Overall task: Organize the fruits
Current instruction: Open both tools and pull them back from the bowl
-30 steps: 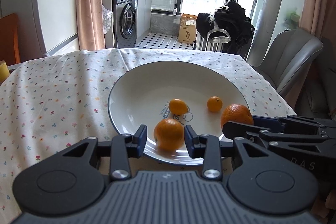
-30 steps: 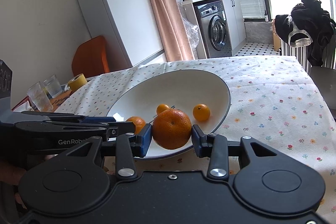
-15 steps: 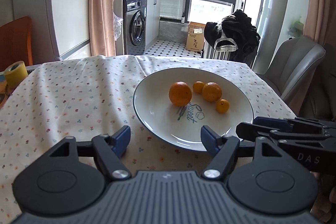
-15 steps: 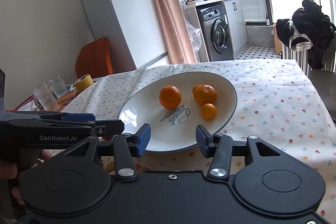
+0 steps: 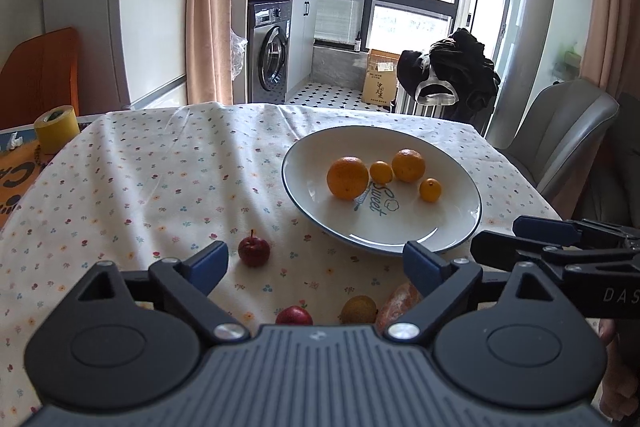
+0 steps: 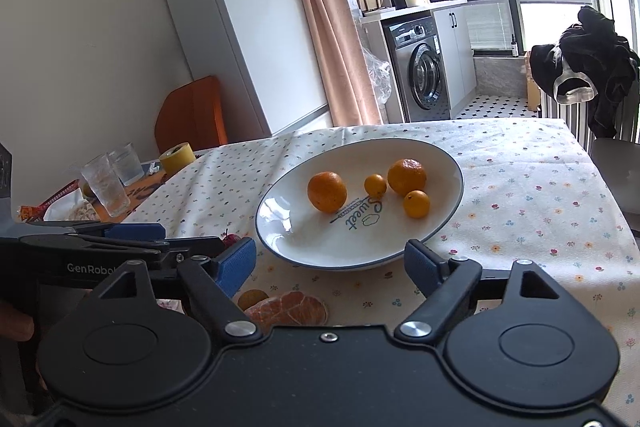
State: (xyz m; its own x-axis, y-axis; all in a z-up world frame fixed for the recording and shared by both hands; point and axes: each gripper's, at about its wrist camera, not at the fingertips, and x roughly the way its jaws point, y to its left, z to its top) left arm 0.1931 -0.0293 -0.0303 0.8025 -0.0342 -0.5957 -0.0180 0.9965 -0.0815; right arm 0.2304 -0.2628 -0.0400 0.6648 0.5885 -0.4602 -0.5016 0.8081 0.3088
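Both grippers have pulled back from the plate (image 5: 460,235) since a second ago, when each pinched an orange over its near rim; those two oranges now lie on the plate and neither gripper holds anything. Seen from the left wrist, the left gripper (image 5: 316,263) has its blue-padded fingers spread wide, hovering above the flowered tablecloth (image 5: 140,187) short of the plate. The right gripper (image 6: 330,263) is likewise spread wide and empty, its fingers framing the near rim of the plate from above.

On the white plate with its dark rim sit four fruits: a large orange (image 5: 347,177) on the left, a second large orange (image 5: 408,165) farther back on the right, a small orange (image 5: 381,172) between them, and another small orange (image 5: 430,189) nearer the right edge. The small one in the middle lies just beside the rear large orange; whether they touch I cannot tell.

Off the plate, on the cloth, a small red apple (image 5: 253,251) stands near the left gripper's left finger. Closer to the camera, partly hidden by the gripper body, lie a second red apple (image 5: 293,315), a yellowish-brown round fruit (image 5: 358,309) and a peeled orange (image 6: 286,309).

A yellow tape roll (image 5: 55,127) stands at the far left edge of the table, with two glasses (image 6: 105,183) near it in the right wrist view.
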